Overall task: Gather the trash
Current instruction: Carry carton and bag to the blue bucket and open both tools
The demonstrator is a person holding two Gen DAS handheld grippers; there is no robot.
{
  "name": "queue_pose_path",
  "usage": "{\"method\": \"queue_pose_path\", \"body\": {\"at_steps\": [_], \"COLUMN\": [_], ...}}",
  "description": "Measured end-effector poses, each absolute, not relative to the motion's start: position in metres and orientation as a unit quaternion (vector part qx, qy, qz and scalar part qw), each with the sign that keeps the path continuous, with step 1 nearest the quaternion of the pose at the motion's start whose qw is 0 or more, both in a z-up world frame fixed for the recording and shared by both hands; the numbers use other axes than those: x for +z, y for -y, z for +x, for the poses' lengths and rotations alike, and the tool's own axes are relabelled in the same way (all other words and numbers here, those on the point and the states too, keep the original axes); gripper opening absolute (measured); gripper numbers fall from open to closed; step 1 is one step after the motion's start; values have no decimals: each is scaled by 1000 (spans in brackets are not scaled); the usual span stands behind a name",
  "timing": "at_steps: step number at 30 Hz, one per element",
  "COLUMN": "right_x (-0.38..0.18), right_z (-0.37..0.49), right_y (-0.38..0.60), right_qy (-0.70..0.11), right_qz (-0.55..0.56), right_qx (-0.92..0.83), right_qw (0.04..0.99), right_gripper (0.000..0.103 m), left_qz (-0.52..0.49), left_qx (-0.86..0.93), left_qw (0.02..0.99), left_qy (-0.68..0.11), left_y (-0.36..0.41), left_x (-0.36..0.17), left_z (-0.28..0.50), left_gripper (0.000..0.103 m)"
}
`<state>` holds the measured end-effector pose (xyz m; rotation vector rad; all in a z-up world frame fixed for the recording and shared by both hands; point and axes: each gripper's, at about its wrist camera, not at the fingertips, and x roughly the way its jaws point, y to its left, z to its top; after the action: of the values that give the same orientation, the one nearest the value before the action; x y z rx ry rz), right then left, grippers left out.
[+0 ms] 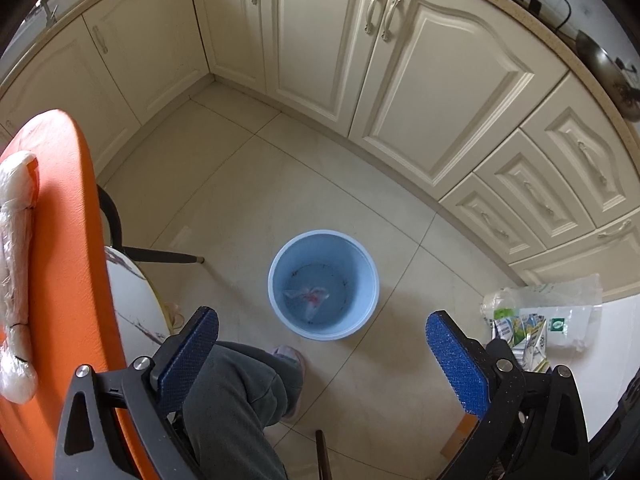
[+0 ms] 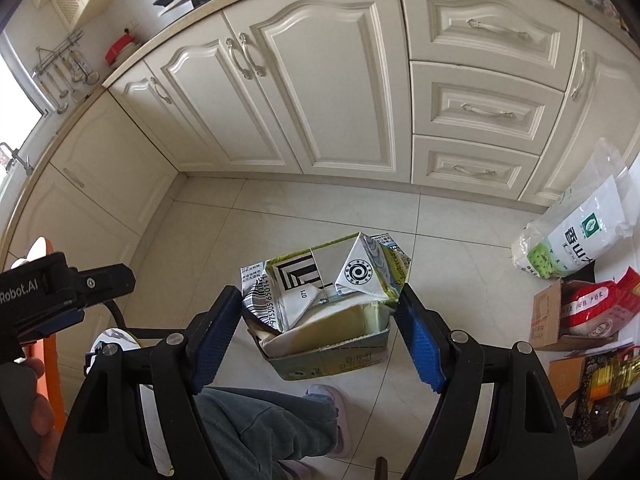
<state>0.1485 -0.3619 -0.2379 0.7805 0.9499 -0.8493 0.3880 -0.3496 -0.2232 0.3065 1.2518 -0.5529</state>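
A light blue bin (image 1: 323, 284) stands on the tiled floor, with a crumpled clear wrapper with red marks (image 1: 307, 298) at its bottom. My left gripper (image 1: 320, 334) is open and empty, held above the bin's near side. My right gripper (image 2: 320, 320) is shut on a crushed green and white drink carton (image 2: 322, 298), held above the floor. The carton also shows at the right edge of the left wrist view (image 1: 520, 332). The left gripper's body shows at the left of the right wrist view (image 2: 60, 292).
Cream cabinets (image 1: 320, 48) line the back. An orange chair back (image 1: 68, 248) and a white round table edge (image 1: 132, 304) stand at left. My leg and slipper (image 1: 280, 376) are below. Bags of rice (image 2: 576, 232) and boxes (image 2: 576, 316) sit at right.
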Motion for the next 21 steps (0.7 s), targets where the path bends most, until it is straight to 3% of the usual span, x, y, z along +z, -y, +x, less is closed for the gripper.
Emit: {"method": "queue_pose_path", "body": {"at_steps": [13, 16, 21], "right_x": [-242, -245, -248], "right_z": [199, 207, 210], "right_y": [359, 360, 356], "right_qy": [-439, -441, -452], "right_qz": [353, 367, 365], "right_qx": [-316, -298, -307], "right_qw": [763, 763, 754], "right_gripper": [80, 87, 89], "left_qz": [119, 115, 108], "left_qx": [-242, -237, -237], "left_qw": [787, 789, 784], "left_qy": [-556, -555, -564], "left_y": [313, 303, 295], "left_x": [-196, -193, -194], "left_z": [374, 374, 378], "left_gripper": [102, 102, 102]}}
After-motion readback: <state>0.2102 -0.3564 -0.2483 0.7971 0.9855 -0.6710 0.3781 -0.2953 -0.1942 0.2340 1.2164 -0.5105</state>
